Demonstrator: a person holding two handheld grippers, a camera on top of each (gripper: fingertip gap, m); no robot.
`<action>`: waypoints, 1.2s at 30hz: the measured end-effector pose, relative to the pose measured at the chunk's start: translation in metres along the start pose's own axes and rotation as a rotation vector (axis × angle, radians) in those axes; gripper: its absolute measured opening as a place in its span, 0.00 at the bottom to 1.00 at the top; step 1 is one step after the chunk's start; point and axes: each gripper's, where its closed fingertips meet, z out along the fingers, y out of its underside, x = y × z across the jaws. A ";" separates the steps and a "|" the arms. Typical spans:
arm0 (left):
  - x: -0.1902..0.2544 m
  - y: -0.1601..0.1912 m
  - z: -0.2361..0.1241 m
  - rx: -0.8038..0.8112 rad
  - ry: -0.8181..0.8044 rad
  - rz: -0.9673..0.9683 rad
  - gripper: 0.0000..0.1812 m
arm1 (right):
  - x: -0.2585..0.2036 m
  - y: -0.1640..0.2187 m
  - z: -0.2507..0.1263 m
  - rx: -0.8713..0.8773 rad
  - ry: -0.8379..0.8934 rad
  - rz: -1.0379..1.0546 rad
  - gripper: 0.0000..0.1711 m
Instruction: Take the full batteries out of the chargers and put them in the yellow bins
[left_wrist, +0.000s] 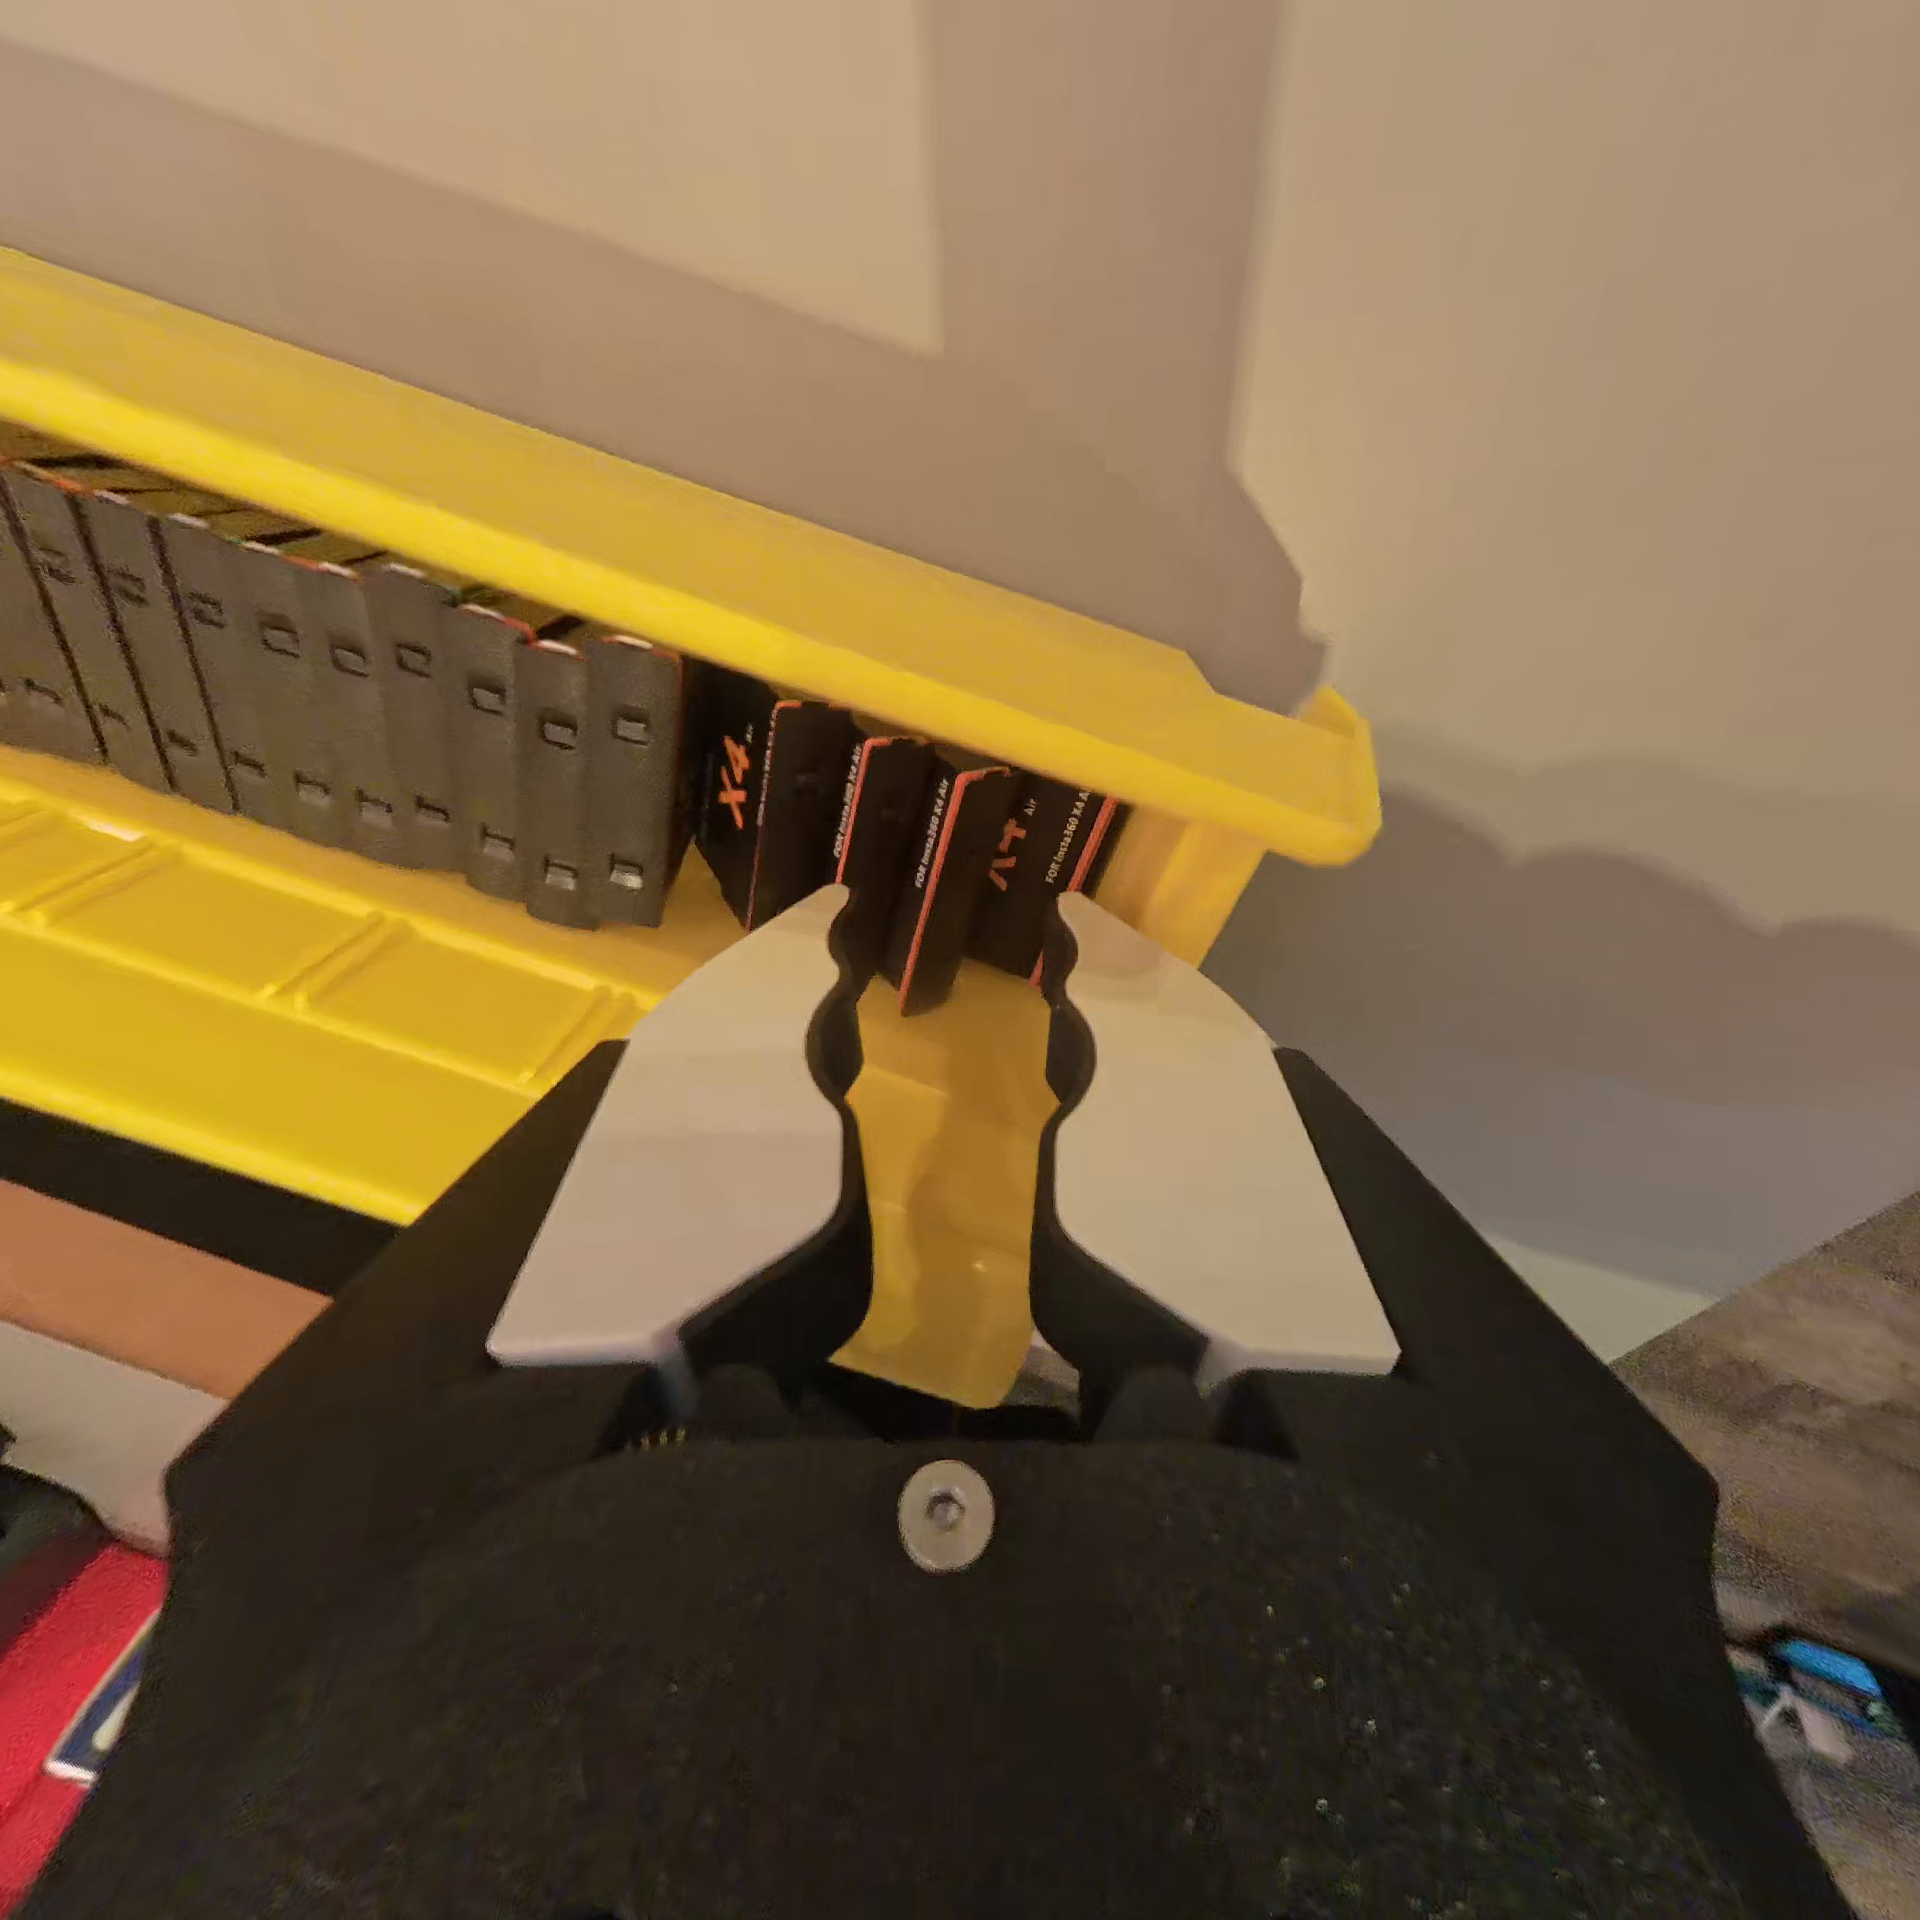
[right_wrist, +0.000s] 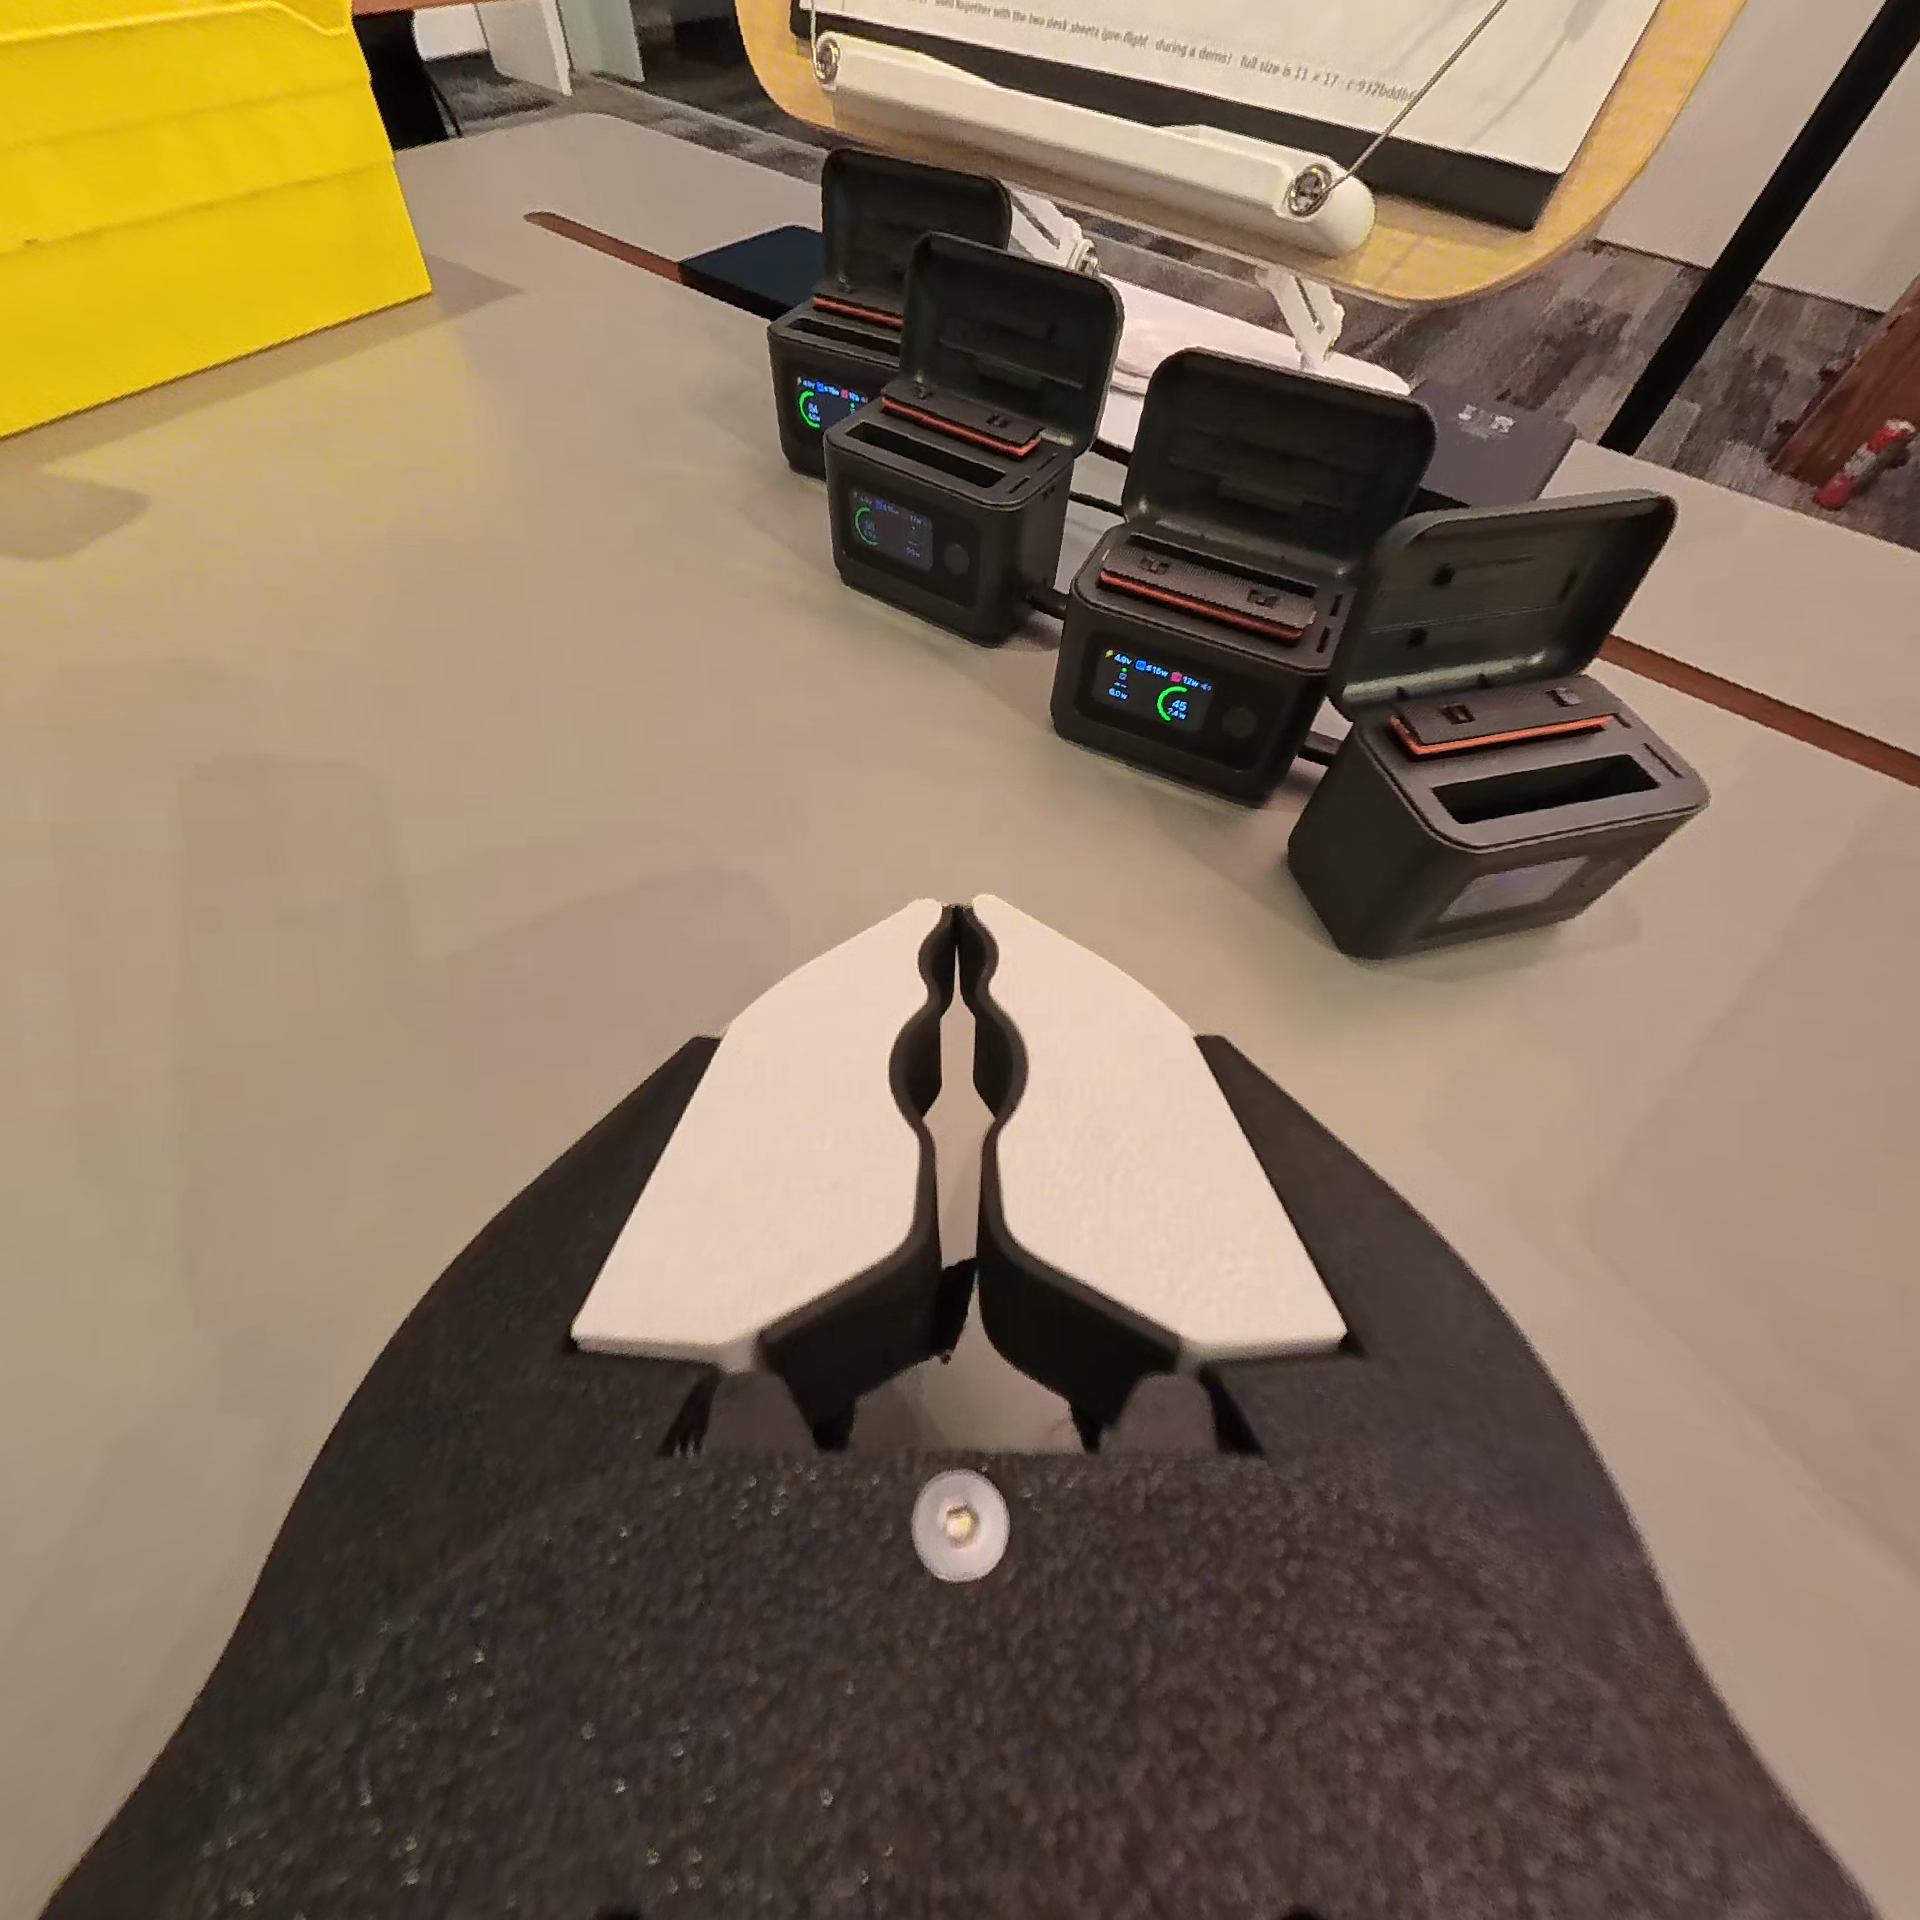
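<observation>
In the left wrist view a yellow bin (left_wrist: 727, 582) holds a row of grey-ended batteries (left_wrist: 343, 717) and several black batteries with orange edges (left_wrist: 790, 800) at its right end. My left gripper (left_wrist: 954, 909) is open at that end, with its fingertips either side of one black battery (left_wrist: 930, 935) that sticks out towards me. In the right wrist view my right gripper (right_wrist: 961, 914) is shut and empty above the grey table (right_wrist: 416, 727). Several black chargers (right_wrist: 1174, 696) stand ahead to the right with lids open, each showing an orange-edged battery (right_wrist: 1205, 603). The yellow bin (right_wrist: 187, 208) is at the far left.
A wooden board with a white roller (right_wrist: 1091, 135) stands behind the chargers. A dark flat device (right_wrist: 764, 260) and a black box (right_wrist: 1496, 436) lie nearby. A red item (left_wrist: 62, 1662) shows below the bin at the lower left.
</observation>
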 end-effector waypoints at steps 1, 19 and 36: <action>0.000 0.001 0.004 -0.024 -0.004 0.014 0.17 | 0.000 0.001 0.000 -0.004 -0.001 0.001 0.00; -0.039 0.000 -0.005 0.034 -0.645 0.045 0.03 | 0.001 0.004 0.001 -0.013 0.000 0.007 0.00; -0.004 0.001 0.014 0.000 -0.101 0.048 0.11 | -0.002 0.013 0.006 -0.060 -0.023 0.004 0.00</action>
